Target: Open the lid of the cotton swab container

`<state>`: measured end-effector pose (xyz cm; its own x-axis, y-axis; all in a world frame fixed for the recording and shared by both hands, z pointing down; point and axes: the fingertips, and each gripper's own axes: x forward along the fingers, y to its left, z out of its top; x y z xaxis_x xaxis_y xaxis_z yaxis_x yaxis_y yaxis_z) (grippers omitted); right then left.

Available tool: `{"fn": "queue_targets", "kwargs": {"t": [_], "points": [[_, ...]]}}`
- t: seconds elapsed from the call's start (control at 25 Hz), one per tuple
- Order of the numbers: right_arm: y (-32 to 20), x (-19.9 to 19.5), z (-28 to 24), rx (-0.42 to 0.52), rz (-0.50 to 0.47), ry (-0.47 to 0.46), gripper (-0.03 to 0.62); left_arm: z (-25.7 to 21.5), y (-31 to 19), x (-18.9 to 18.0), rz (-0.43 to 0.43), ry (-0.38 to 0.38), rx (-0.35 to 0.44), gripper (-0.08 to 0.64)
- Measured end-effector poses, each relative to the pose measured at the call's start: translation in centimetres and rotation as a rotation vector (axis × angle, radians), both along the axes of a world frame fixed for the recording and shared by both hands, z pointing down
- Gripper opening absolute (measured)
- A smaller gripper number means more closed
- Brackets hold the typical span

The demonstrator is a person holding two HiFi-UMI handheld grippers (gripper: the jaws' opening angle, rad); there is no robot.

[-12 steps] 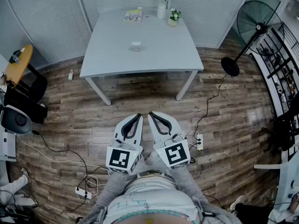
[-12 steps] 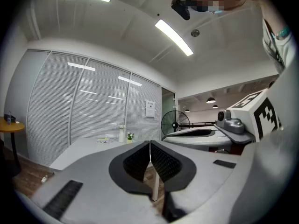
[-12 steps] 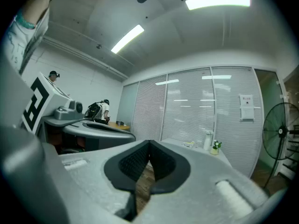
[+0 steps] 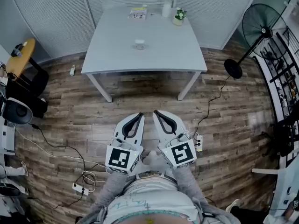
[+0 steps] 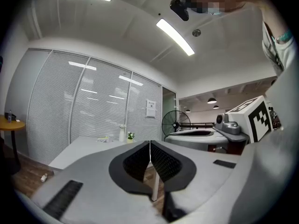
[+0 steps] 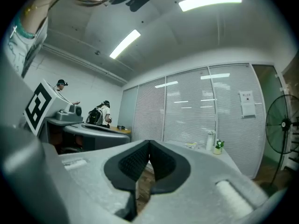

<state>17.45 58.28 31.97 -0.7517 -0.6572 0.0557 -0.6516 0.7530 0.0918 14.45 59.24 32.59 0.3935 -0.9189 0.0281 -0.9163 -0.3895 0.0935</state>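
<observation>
Left gripper and right gripper: jaws closed, empty.
Cotton swab container, upper centre, looks light and slippery: brace its body, pinch the lid's edge.

table: on floor, ahead of both claws, well apart from them
cotton swab container: on table, near its middle
booklet: on table, far edge, behind container
bottle: on table, far edge, right of booklet
plant pot: on table, just right of bottle
fan: on floor, right of table
rack: right of fan
small table: left of table
left claw: close before person, just left of right claw, 2 side by side
power strip: on floor, just right of right claw
</observation>
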Motion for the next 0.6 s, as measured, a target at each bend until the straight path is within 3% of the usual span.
{"fn": "queue_targets", "kwargs": {"t": [0.28, 0.6], "points": [[-3.2, -1.8, 1.0, -0.011, 0.013, 0.034, 0.0, 0.8, -3.4, -2.9, -0.001, 0.027, -0.005, 0.003], [-10.5, -7.4, 0.9, 0.008, 0.053, 0.046, 0.0, 0.9, -11.4, -8.0, 0.06, 0.029, -0.006, 0.003]]}}
